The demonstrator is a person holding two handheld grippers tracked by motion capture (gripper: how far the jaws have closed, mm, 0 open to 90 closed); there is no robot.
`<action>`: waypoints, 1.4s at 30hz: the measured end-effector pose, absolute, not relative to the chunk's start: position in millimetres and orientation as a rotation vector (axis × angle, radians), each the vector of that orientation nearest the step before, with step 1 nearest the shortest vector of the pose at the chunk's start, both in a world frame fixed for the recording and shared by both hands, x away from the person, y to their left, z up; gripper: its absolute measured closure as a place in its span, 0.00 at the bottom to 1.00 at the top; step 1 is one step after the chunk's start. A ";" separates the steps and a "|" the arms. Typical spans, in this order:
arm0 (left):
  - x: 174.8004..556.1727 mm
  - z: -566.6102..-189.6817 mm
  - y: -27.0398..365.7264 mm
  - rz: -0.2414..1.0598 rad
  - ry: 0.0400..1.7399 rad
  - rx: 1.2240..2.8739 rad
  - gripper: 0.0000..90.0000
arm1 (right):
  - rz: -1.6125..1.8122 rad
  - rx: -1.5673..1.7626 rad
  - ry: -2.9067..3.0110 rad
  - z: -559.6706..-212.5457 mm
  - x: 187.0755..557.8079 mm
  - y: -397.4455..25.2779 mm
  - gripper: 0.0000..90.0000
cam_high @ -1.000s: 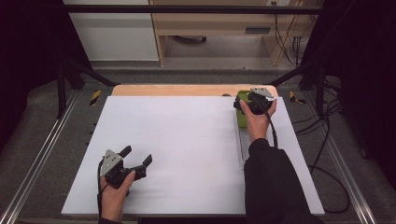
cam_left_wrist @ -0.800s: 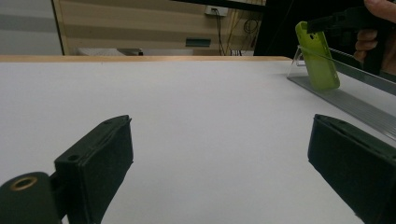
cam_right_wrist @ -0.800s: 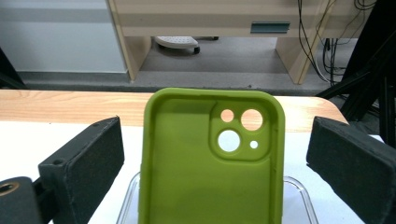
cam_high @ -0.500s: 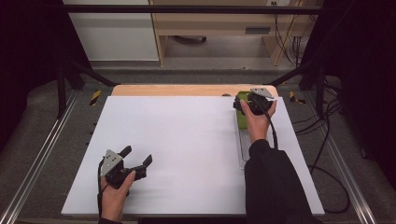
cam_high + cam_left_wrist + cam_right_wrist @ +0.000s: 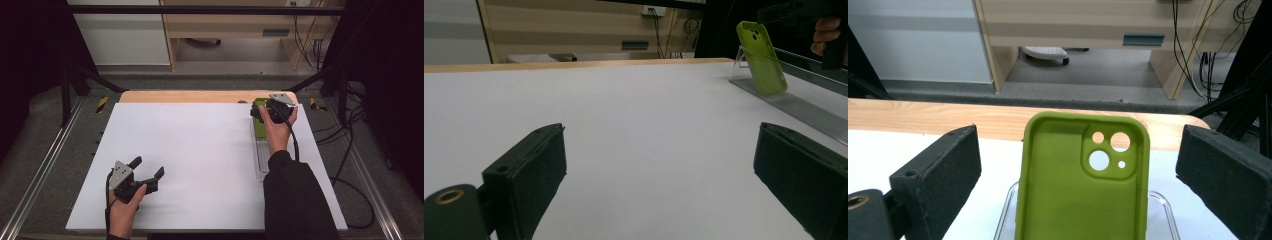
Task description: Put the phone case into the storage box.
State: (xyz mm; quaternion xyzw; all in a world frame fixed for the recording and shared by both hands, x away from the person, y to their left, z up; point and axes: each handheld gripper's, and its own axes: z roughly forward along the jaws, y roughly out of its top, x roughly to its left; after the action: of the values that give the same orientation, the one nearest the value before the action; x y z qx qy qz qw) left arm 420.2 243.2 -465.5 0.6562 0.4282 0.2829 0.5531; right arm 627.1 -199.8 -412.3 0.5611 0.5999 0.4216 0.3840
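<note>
Case: green phone case [image 5: 1082, 185] leans upright on a clear stand [image 5: 791, 102] at the far right of the white worktop [image 5: 200, 150]; its hollow inner side with the camera cut-outs faces the right claw; in the left gripper view it tilts back against the stand's raised lip
Right claw: right claw [image 5: 266, 113] is spread wide, held at the case's top end in the high view; in the right gripper view the case stands between the two jaws, a clear gap on either side, neither jaw touching it
Left claw: left claw [image 5: 148, 168] is spread wide with nothing between its jaws, low over the near left of the worktop; well apart from the case and stand
Stand: long clear tray running along the worktop's right edge; the case rests at its far end
</note>
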 end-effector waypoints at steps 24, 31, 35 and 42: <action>408.8 -460.1 244.8 0.718 1.012 1.563 0.07 | 1.156 1.434 1.550 -399.5 604.4 -197.4 0.06; 406.1 -459.4 246.0 0.729 1.012 1.561 0.07 | 1.158 1.410 1.559 -394.4 600.7 -195.3 0.06; 405.1 -461.9 246.8 0.724 1.022 1.565 0.07 | 1.181 1.411 1.548 -387.9 597.3 -197.9 0.07; 403.0 -462.4 250.6 0.720 1.033 1.550 0.07 | 1.208 1.407 1.556 -384.7 588.1 -204.6 0.06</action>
State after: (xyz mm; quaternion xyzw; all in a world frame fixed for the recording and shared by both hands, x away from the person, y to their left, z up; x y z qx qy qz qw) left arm 403.0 250.6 -462.4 0.6526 0.4349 0.3029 0.5414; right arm 588.1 -204.6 -384.7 0.5439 0.6015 0.4668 0.3528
